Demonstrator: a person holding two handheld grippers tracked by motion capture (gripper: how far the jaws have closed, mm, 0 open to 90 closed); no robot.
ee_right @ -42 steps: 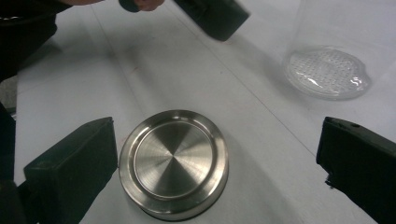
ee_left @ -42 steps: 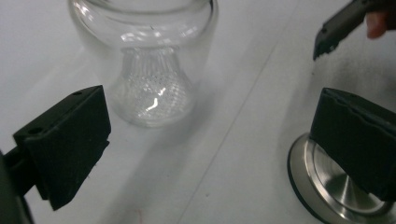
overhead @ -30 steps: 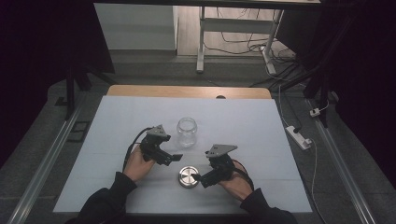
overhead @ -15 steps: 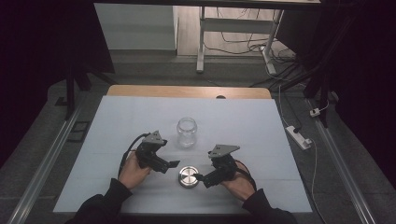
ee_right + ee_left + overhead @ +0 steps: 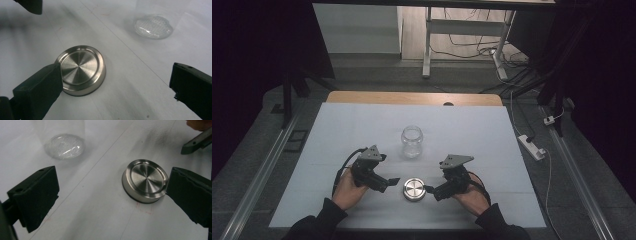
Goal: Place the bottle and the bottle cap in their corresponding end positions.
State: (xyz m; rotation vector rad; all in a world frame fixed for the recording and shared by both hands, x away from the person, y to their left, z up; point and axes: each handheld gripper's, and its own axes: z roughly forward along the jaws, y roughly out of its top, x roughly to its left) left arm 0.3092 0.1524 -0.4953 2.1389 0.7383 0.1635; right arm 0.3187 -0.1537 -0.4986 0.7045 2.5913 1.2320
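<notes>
— Since a second ago, what moved?
— Left gripper [image 5: 393, 181] swung in from beside the glass jar [image 5: 412, 141] and now flanks the metal lid [image 5: 414, 190], opposite the right gripper [image 5: 428, 189].
— Jaws?
— Both spread wide, holding nothing. In the left gripper view the lid [image 5: 145, 180] sits against the right-hand jaw; in the right gripper view it [image 5: 81, 69] is at the left-hand jaw.
— The lid itself?
— Round, brushed steel, flat on the white table [image 5: 337, 130], face up, axis vertical. The jar stands upright beyond both grippers.
</notes>
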